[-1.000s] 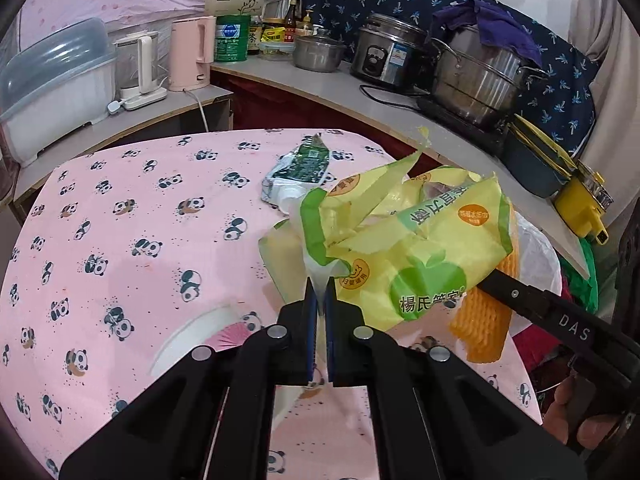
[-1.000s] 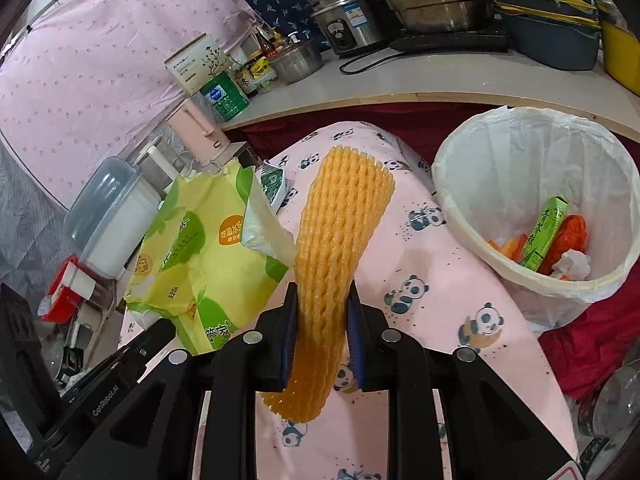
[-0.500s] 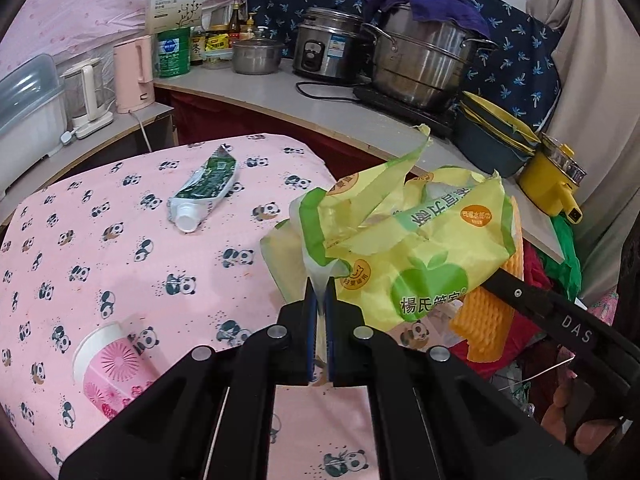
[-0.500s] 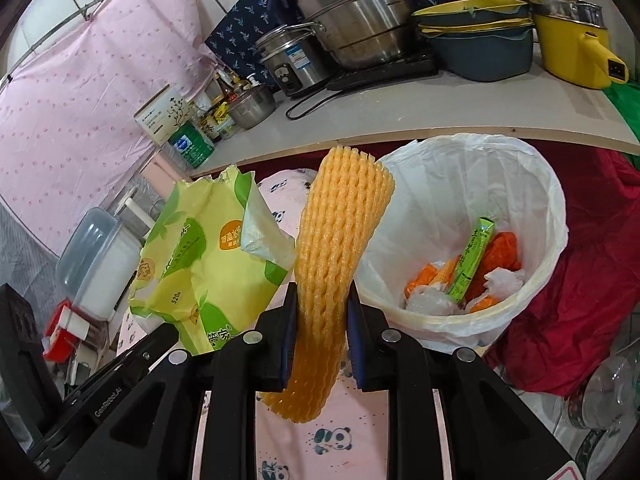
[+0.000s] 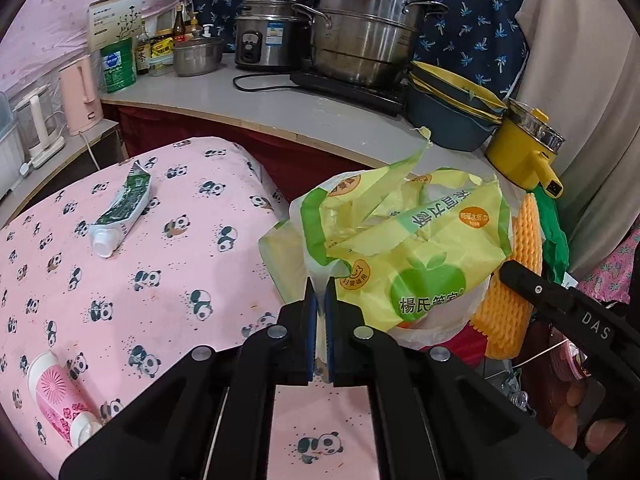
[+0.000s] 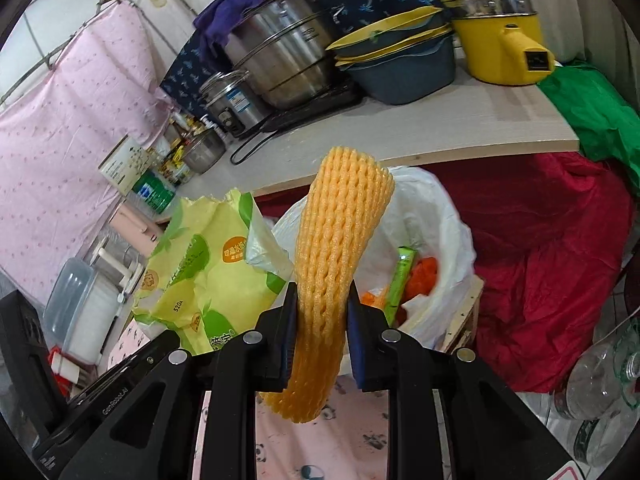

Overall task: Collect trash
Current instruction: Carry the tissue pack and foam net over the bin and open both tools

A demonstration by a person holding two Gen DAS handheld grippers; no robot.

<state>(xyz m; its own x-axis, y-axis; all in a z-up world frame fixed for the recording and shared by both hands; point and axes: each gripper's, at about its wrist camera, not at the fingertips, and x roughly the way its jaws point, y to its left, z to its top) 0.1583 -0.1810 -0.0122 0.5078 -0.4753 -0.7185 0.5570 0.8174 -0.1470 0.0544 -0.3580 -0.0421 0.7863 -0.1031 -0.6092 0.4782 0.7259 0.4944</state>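
Both tongs now nearer bin | left tongs clamp wrapper | right tongs clamp foam net before bin

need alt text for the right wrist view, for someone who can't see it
The right tongs grip an orange foam fruit net in front of a white-lined trash bin that holds a green wrapper and orange scraps. To the left, a yellow-green plastic package hangs from the left tongs, with pots on the counter behind.
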